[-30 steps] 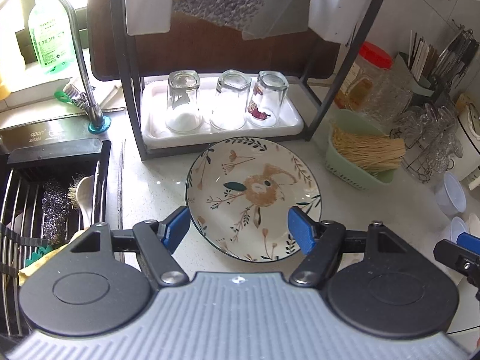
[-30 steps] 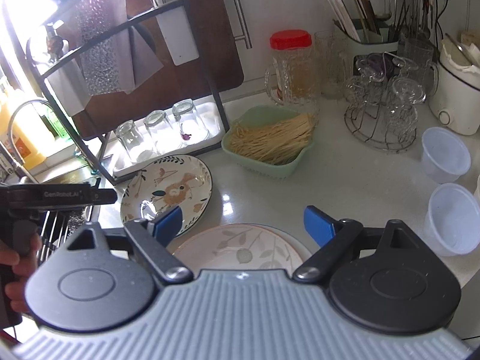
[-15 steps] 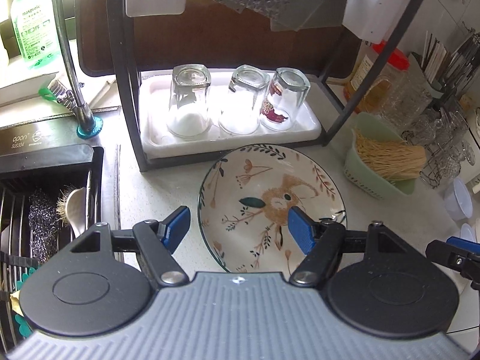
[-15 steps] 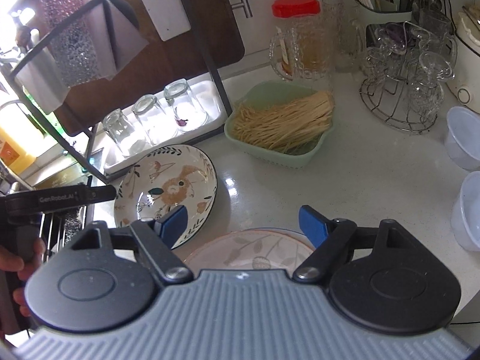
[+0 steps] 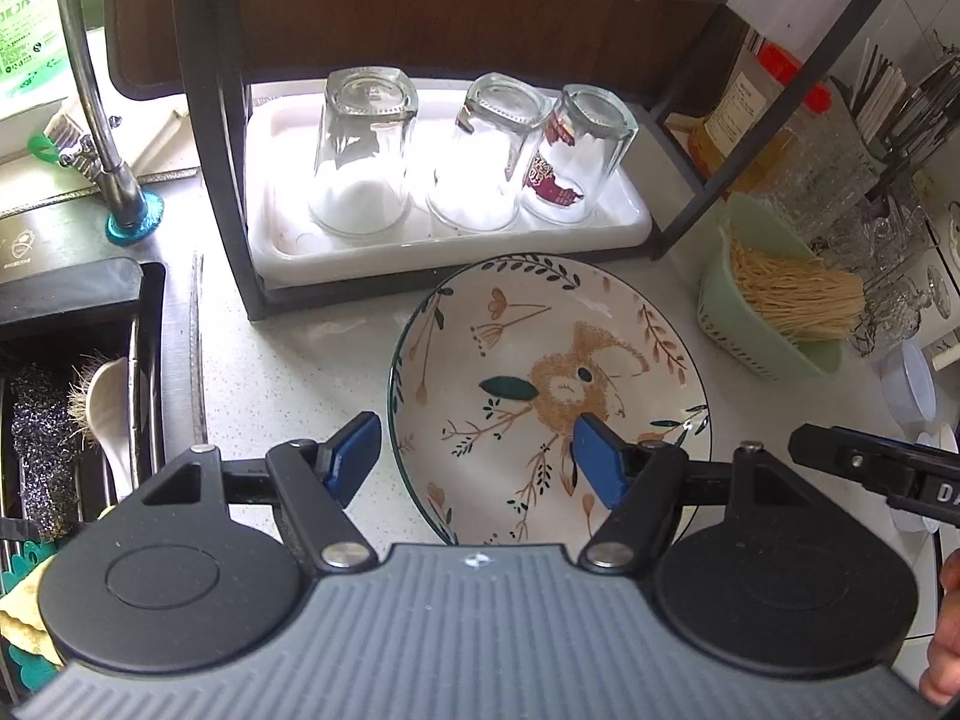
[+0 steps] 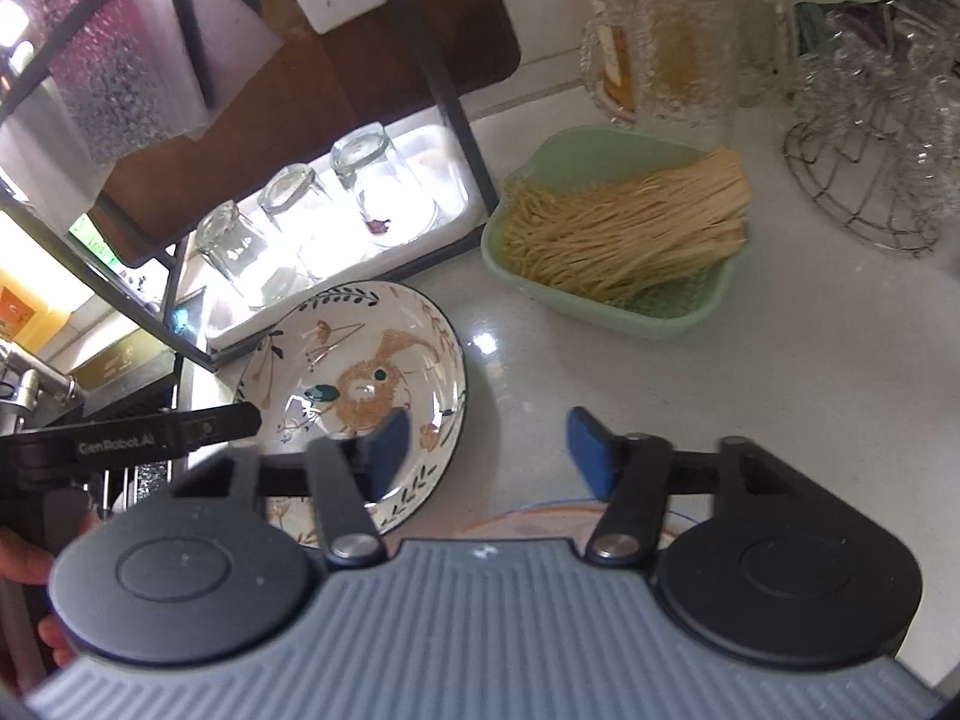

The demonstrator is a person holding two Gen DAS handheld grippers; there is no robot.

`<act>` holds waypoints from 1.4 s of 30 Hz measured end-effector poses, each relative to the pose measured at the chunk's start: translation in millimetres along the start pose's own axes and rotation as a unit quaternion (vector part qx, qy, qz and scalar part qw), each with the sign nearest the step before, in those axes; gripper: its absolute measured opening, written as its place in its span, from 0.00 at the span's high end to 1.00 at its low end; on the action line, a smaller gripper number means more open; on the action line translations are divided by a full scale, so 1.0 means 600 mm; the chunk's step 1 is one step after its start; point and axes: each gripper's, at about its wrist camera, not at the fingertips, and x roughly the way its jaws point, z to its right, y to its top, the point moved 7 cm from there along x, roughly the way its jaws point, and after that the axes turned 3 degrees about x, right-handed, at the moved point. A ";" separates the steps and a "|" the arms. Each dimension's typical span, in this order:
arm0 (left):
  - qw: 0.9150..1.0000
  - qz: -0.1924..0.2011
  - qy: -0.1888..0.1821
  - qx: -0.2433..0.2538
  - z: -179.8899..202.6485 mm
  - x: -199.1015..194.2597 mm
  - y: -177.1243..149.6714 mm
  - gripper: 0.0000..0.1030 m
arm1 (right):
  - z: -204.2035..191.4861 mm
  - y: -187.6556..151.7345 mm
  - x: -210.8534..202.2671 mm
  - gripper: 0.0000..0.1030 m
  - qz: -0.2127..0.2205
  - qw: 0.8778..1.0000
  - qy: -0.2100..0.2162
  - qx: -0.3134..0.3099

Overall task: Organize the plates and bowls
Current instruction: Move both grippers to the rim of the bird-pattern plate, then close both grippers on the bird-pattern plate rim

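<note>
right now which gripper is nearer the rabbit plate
Left. The left gripper straddles the rabbit plate's near-left rim, jaws open. The right gripper is beside its right edge, jaws just closing on nothing.

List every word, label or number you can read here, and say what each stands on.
"GenRobot.AI": white lettering on the black bar of the left tongs.
"D…": cut off at the frame edge, on the black bar of the right tongs.
Green bottle label: too blurred to read.
Red-lidded jar's paper label: too small to read.
</note>
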 end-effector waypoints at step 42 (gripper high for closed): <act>0.990 -0.077 -0.107 -0.041 -0.041 0.035 0.014 0.74 | 0.016 0.010 0.067 0.87 -0.057 0.988 0.080 0.116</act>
